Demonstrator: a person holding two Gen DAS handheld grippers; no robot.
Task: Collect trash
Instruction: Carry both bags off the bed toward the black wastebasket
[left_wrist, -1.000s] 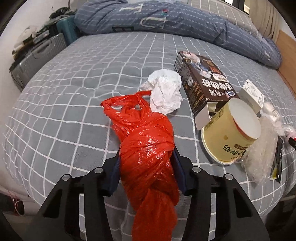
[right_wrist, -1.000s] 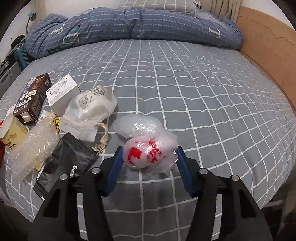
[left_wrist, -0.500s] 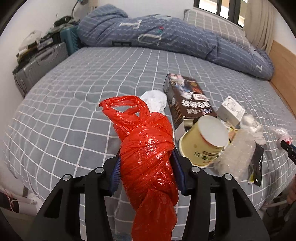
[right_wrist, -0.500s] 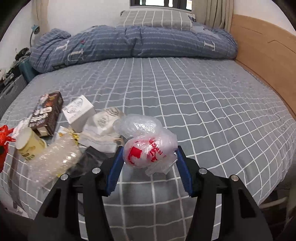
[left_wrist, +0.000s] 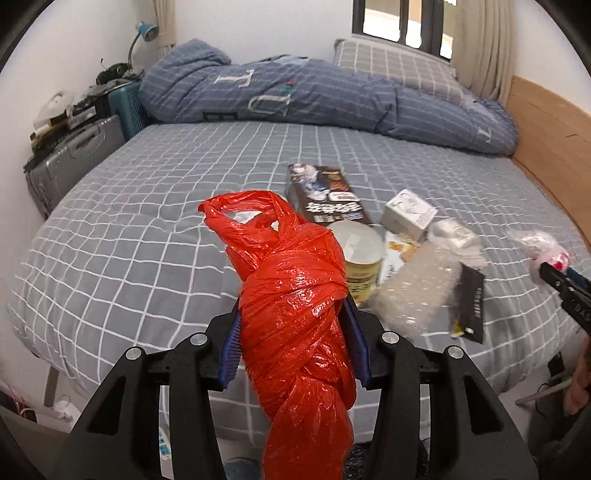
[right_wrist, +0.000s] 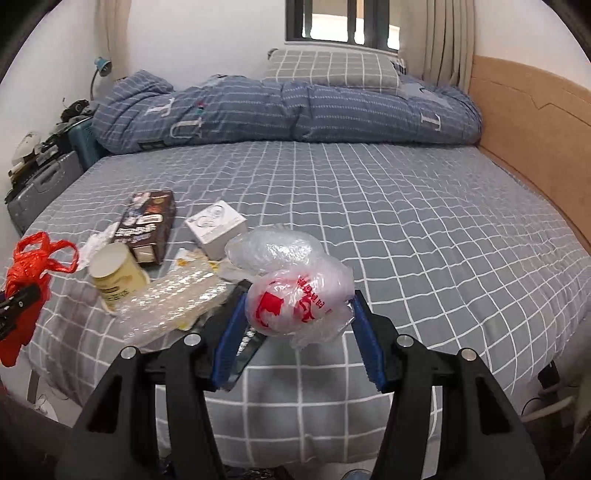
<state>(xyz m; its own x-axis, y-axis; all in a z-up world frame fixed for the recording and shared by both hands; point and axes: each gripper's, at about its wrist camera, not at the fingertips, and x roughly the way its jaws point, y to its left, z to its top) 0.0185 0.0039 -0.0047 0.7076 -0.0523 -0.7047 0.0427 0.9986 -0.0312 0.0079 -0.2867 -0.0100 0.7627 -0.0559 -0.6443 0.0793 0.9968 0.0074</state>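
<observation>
Grey checked bedding covers the bed (right_wrist: 406, 221) that both cameras look down on, with its near edge just below the grippers.

Nearest in the left wrist view, the left gripper (left_wrist: 293, 343) is pinching a twisted red plastic bag (left_wrist: 295, 314); the blue pads press on its knotted middle, its handles poke forward and its tail hangs down below the jaws. Thin film like this should be very light, soft and slippery, so the bunched knot is probably the safest place to hold; a grip on a loose handle would likely stretch or slide.

In the right wrist view, the right gripper (right_wrist: 295, 325) is closed on a crumpled clear bag with red print (right_wrist: 295, 295), which bulges out ahead of the pads. It looks just as light and crushable, and it is likely to slip out if the squeeze eases.

Past the grippers, the rest of the trash lies on the bed in a loose cluster: a sheet of bubble wrap (right_wrist: 173, 295), a black sachet (left_wrist: 471, 302), and a pale yellow paper cup (right_wrist: 114, 273) on its side, which should dent easily. Farther on are a small white box (right_wrist: 218, 225) and a dark carton (right_wrist: 147, 225), both stiffer. A folded blue duvet (right_wrist: 288, 110) lies at the far end.
</observation>
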